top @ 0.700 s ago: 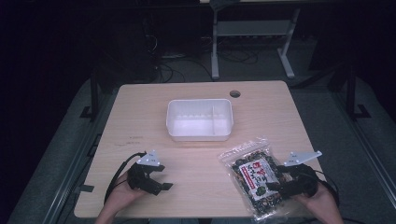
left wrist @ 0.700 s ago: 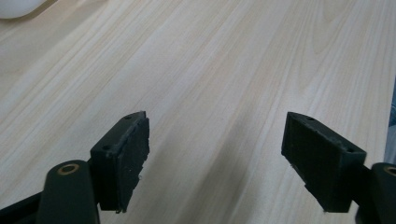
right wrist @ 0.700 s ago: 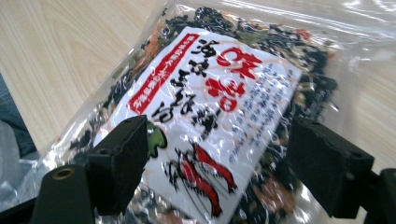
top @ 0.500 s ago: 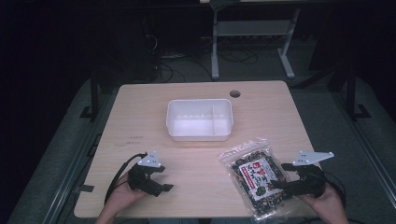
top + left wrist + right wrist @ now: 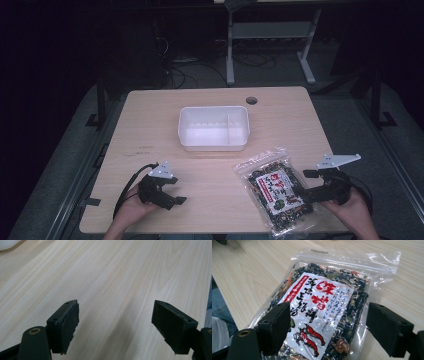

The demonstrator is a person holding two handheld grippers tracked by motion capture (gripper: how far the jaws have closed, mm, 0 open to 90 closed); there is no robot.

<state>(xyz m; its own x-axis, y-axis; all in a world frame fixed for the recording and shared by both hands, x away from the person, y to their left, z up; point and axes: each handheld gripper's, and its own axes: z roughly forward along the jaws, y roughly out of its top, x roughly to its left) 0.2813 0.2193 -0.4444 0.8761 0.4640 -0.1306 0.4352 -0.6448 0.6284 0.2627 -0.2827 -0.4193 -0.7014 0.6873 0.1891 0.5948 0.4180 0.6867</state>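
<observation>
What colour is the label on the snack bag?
White label with red and black writing and red shrimp pictures; right gripper view shows it best.

The tabletop (image 5: 150, 125) is overlooked from high at the person's side, facing forward and down, while it is seen close and low along each hand-held gripper's jaws, its wood being shared.

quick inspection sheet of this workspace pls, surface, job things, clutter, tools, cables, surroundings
surface: light wooden table, round hole near the far right corner.
job's things: clear snack bag with a red and white label, flat at the near right; white bin mid table, nothing seen inside.
clutter: nothing seen.
grippers: left tool open over bare wood; right tool open, aimed at the bag.
cables: black lead loops from the left tool.
surroundings: dark room, grey floor, metal stand behind the table.
</observation>
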